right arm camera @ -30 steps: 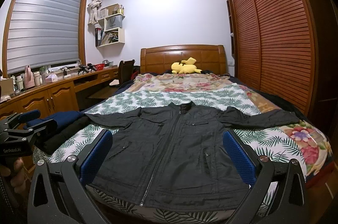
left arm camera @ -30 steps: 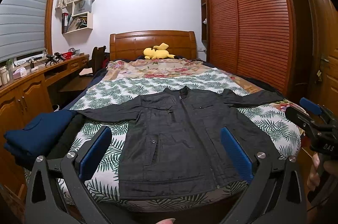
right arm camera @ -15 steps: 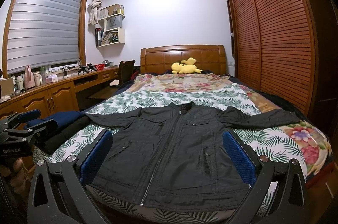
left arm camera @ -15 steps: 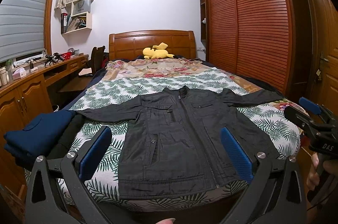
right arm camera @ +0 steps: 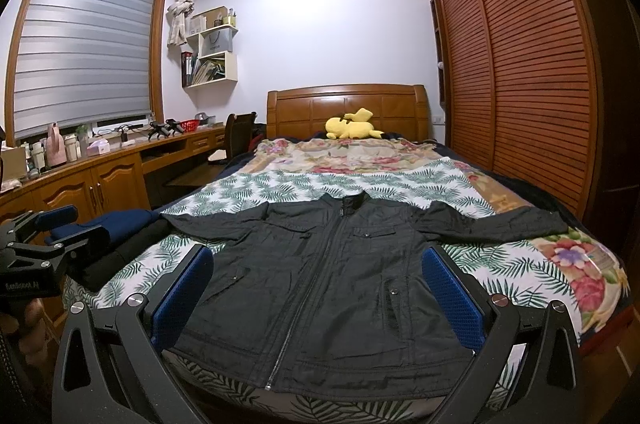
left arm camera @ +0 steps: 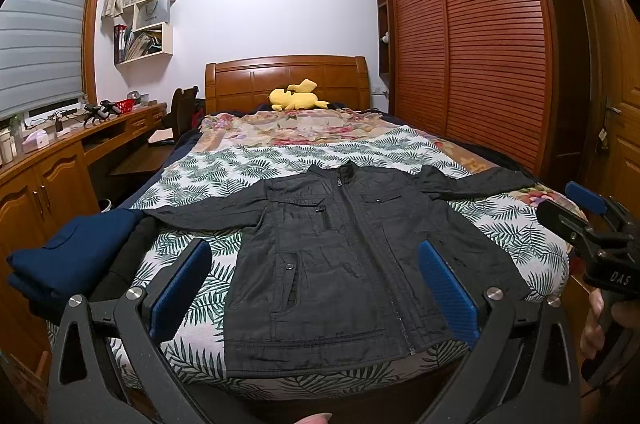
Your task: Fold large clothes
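Note:
A dark grey zip-up jacket [left arm camera: 344,256] lies flat, front up, on the leaf-print bedspread [left arm camera: 240,167], sleeves spread to both sides, hem at the near edge of the bed. It also shows in the right wrist view [right arm camera: 332,276]. My left gripper [left arm camera: 314,290] is open and empty, held above the near bed edge short of the hem. My right gripper [right arm camera: 318,294] is open and empty too, at the same height. Each gripper shows in the other's view: the right one [left arm camera: 592,224] at the far right, the left one [right arm camera: 52,236] at the far left.
A folded navy garment [left arm camera: 76,256] and a black one [right arm camera: 116,256] lie at the bed's left near corner. A yellow plush toy [left arm camera: 296,95] sits by the headboard. A wooden desk [right arm camera: 100,167] runs along the left wall, a slatted wardrobe [left arm camera: 480,55] along the right.
None of the objects moved. Both grippers stay open and nearly still, with only a slight drift of the left view.

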Motion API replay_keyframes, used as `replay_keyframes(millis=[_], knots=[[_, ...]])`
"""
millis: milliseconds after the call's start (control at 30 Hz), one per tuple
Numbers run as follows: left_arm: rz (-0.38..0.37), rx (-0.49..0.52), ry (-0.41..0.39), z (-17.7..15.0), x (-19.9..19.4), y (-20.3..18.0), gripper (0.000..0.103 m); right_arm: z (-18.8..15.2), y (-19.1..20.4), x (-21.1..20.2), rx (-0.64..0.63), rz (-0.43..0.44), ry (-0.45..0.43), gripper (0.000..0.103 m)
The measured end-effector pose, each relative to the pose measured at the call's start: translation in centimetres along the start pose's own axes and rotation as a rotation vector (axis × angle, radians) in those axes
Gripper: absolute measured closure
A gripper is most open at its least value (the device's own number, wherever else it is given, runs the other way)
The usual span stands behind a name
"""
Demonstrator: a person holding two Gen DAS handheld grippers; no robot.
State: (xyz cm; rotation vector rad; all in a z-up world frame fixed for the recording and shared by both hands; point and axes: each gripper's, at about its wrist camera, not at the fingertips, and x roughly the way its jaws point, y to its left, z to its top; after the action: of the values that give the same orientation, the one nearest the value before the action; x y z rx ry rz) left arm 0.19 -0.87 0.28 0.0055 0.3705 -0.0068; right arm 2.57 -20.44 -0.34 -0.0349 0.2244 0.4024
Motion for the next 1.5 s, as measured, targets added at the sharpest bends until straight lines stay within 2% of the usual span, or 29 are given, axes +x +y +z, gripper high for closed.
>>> replay_keyframes(millis=[267,567,867,1333,1500], knots=[[-0.006,-0.013,0.033,-0.6,1.5,1.0,0.0,-0.4,0.2,1.4,-0.009,0.021,0.035,0.0],[0.006,-0.02,0.091,-1.7,5.2,2.9,0.0,0.1,-0.4,5.7,-0.018,0.059,0.083,0.0],[0.015,-0.029,0.144,-2.7,9.4,4.4,0.0,1.4,-0.6,10.0,-0.043,0.094,0.087,0.0],[0.025,-0.078,0.203,-3.0,15.8,8.7,0.0,2.2,-0.2,20.7,-0.039,0.203,0.172,0.0],[0.026,-0.112,0.237,-2.9,19.2,11.3,0.005,2.2,-0.4,25.8,-0.024,0.245,0.218,0.0]])
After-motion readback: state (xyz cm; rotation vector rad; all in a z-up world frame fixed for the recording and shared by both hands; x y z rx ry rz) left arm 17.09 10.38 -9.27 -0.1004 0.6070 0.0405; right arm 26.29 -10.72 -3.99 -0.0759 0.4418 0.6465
